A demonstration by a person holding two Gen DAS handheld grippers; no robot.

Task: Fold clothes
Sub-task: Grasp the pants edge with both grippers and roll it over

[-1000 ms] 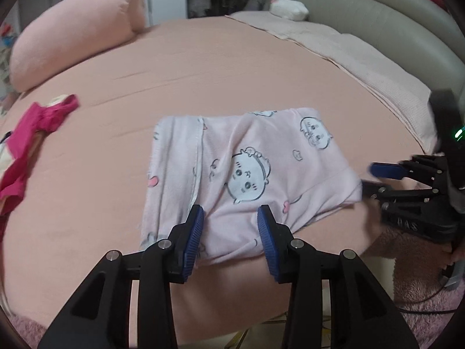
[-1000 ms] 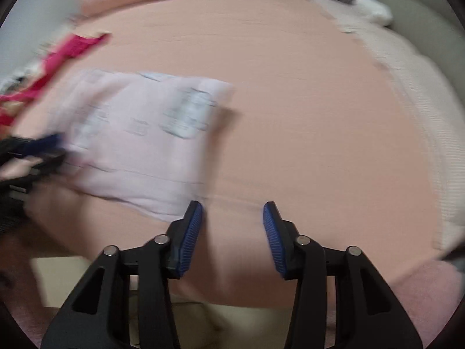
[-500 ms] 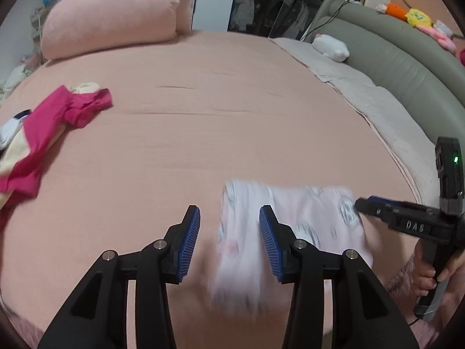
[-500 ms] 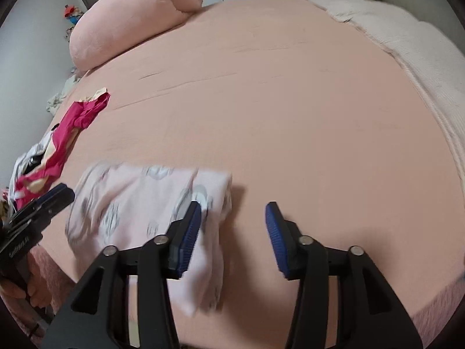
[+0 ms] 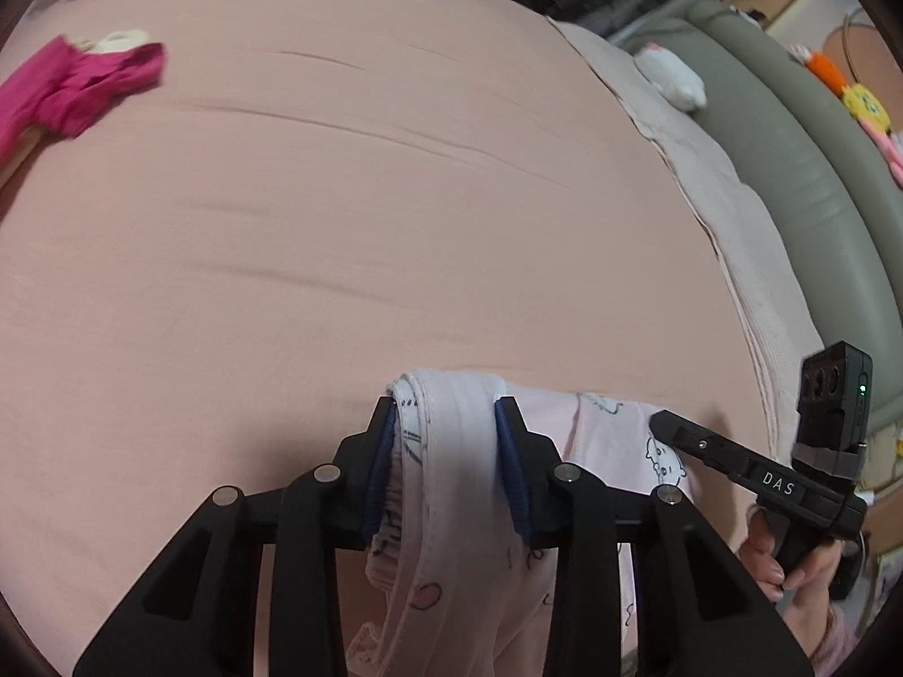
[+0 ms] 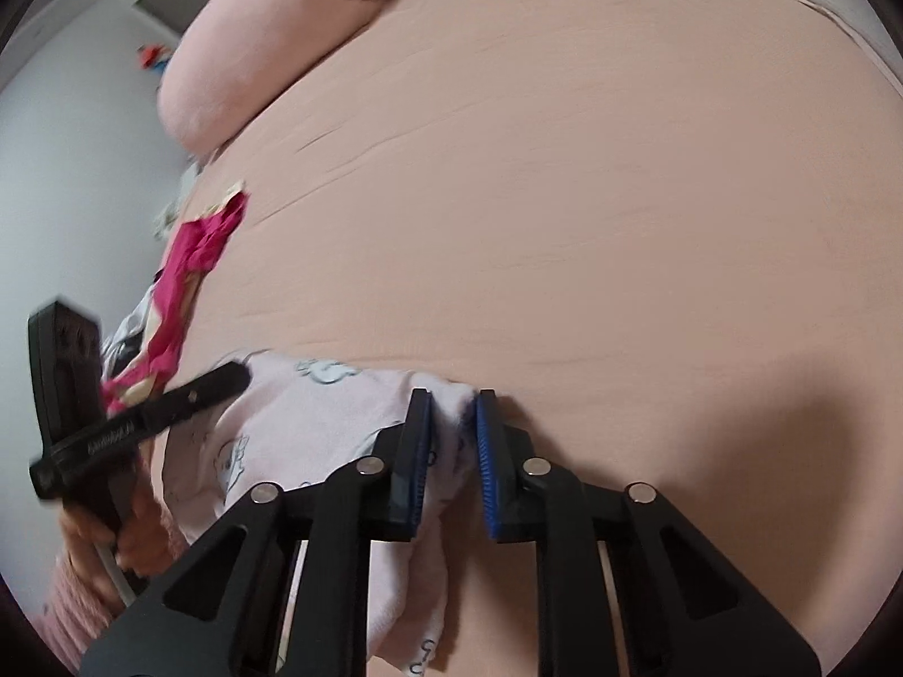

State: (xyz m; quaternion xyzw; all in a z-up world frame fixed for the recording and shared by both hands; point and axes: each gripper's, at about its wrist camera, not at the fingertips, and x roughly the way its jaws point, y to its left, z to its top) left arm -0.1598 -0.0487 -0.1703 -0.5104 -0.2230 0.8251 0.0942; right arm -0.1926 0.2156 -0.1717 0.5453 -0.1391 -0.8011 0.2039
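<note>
Both tools (image 5: 446, 412) (image 6: 454, 412) clamped on the pink garment (image 5: 451, 508).

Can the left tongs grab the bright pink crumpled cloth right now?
Probably not. The left tongs are shut on the pale pink printed garment, and the bright pink crumpled cloth lies far across the peach bedsheet.

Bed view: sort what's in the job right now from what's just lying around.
In the job:
- pale pink printed garment, gripped at both ends
- left gripper, shut on it
- right gripper, shut on it

Lying about:
- magenta clothes, far side of the bed
- pink pillow
- white plush toy
</note>
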